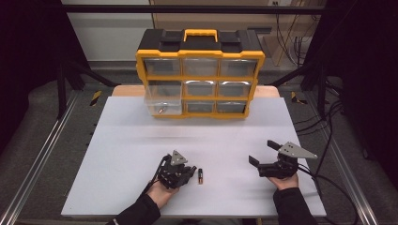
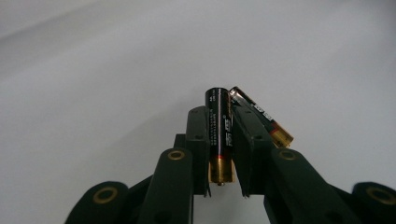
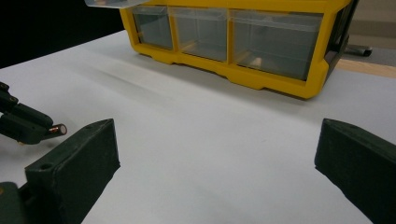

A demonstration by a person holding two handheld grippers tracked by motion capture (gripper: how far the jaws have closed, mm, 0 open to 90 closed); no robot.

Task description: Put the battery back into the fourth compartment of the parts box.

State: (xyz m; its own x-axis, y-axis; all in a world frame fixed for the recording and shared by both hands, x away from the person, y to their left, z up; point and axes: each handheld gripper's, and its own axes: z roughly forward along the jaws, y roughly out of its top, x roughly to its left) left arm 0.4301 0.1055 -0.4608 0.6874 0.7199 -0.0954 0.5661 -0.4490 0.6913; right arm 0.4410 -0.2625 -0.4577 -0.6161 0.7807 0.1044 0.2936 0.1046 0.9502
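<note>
The left gripper (image 2: pixel 219 140) has its fingers clenched on 1 battery (image 2: pixel 219 128), lying low over the white worktop (image 1: pixel 141 140). A 2nd battery (image 2: pixel 261 116) lies on the worktop just beside it. The right gripper (image 1: pixel 263 152) rests well apart, fingers spread wide with nothing between them. A yellow drawer cabinet (image 1: pixel 200 75) stands at the far edge, 1 drawer (image 1: pixel 163 98) pulled out.
</note>
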